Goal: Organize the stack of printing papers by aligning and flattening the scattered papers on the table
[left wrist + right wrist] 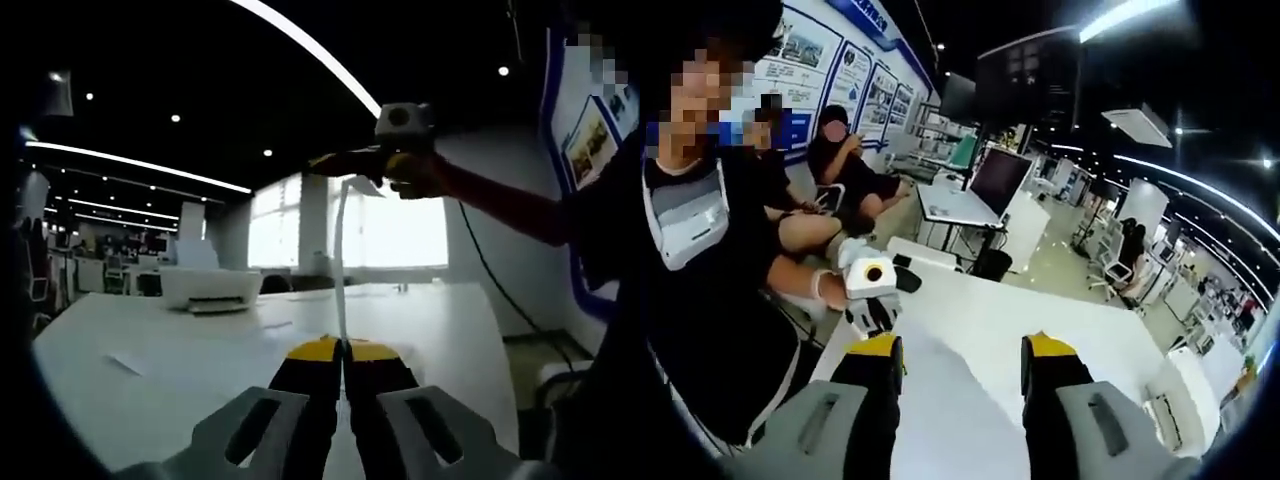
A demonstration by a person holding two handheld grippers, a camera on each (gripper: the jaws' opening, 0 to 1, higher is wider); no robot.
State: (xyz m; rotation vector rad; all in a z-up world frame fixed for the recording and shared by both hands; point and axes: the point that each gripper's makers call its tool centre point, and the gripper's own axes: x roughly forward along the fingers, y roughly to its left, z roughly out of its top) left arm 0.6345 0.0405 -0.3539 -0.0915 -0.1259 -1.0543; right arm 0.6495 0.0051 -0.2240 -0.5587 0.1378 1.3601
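Now holding paper stack (340,250) upright above bench (150,340): left gripper (344,352) jaws pinched on bottom edge, right gripper (965,355) jaws wide. Should tap edges square, then flatten.

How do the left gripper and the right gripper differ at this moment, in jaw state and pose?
The left gripper's jaws are pressed together on the upright sheet's lower edge; the right gripper's jaws stand wide apart. The left gripper sits low by the table; the right gripper is held high, at the sheet's top. Both have yellow-tipped black jaws.
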